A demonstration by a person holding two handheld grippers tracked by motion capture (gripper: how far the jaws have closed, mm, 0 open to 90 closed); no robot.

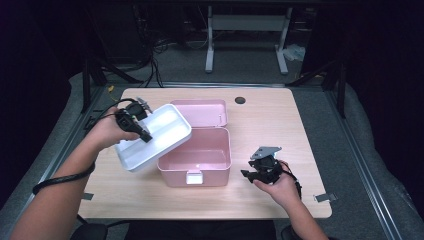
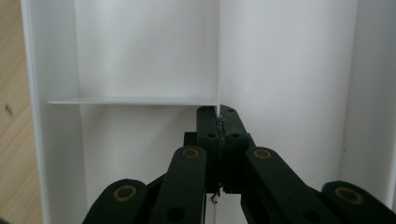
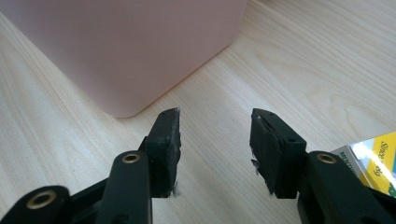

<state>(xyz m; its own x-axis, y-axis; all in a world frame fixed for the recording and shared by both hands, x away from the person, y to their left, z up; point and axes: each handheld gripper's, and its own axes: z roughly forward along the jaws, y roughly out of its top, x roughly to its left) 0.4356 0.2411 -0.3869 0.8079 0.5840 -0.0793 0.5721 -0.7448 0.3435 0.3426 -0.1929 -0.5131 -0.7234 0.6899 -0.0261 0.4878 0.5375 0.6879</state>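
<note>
The pink box (image 1: 196, 159) stands open in the middle of the high view, with its lid (image 1: 200, 112) folded back behind it, and its inside looks empty. The white tray (image 1: 152, 136) is already out of the box: it hangs tilted in the air at the left of centre in that frame, over the left rim of the box. So I judge the lifting part is done, and what is left is to bring the tray somewhere on the table (image 1: 280, 115) and put it down. The left gripper (image 1: 142, 132) has its jaws pressed together on the thin inner divider of the tray, as the left gripper view shows in the middle of its frame. The tray is plain white plastic, shallow, with thin walls that split it into compartments, and nothing lies in them. The right gripper (image 1: 246, 173) rests low at the right of the box; its jaws stand apart with nothing between them.
</note>
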